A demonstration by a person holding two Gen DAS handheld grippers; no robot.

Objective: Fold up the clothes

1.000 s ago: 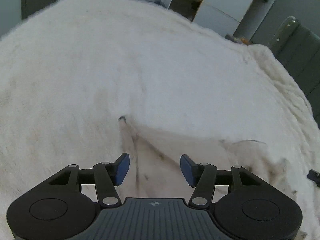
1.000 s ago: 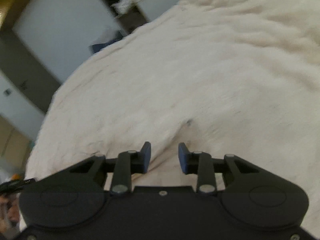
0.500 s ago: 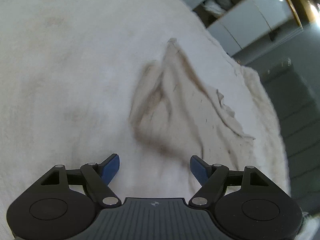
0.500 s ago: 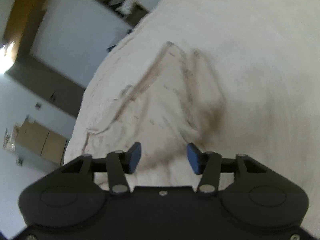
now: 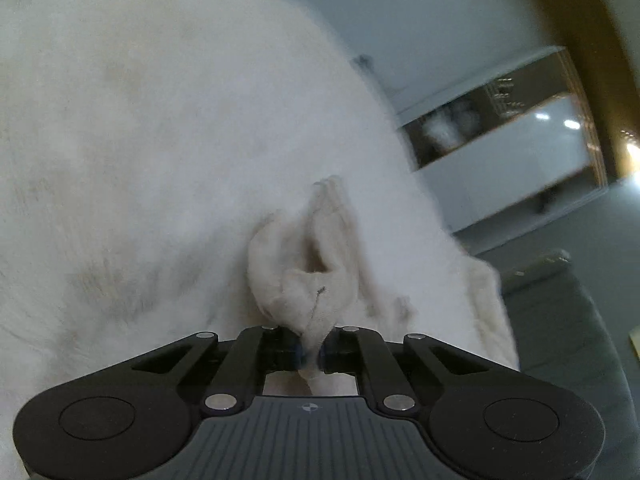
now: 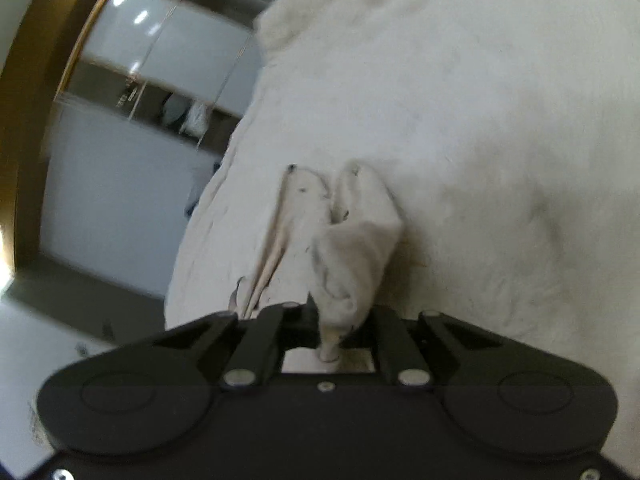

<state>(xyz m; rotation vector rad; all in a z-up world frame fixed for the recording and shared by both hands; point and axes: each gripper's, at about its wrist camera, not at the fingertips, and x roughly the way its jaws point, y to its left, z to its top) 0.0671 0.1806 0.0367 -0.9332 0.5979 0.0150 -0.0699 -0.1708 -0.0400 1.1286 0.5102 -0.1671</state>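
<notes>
A cream garment [image 5: 312, 256] lies crumpled on a white fluffy blanket [image 5: 140, 140]. In the left wrist view my left gripper [image 5: 312, 350] has its jaws closing on a bunched fold of the garment, and the blue pads press the cloth from both sides. The right wrist view shows the same garment [image 6: 356, 232] with a seamed edge running off to the left. My right gripper [image 6: 332, 336] has its jaws closing too, and a twisted fold of the cloth is pinched between its fingers. Each gripper's body hides the cloth beneath it.
The blanket [image 6: 500, 120] fills most of both views. Its edge drops off to the right in the left wrist view, beside a grey upholstered seat [image 5: 560, 320]. Pale cabinets with an open shelf [image 5: 500, 128] [image 6: 132, 92] stand beyond.
Both grippers moved in on the garment and rolled, tilting the views. Their jaws stood open half a second ago and have since closed on folds of the cloth.
</notes>
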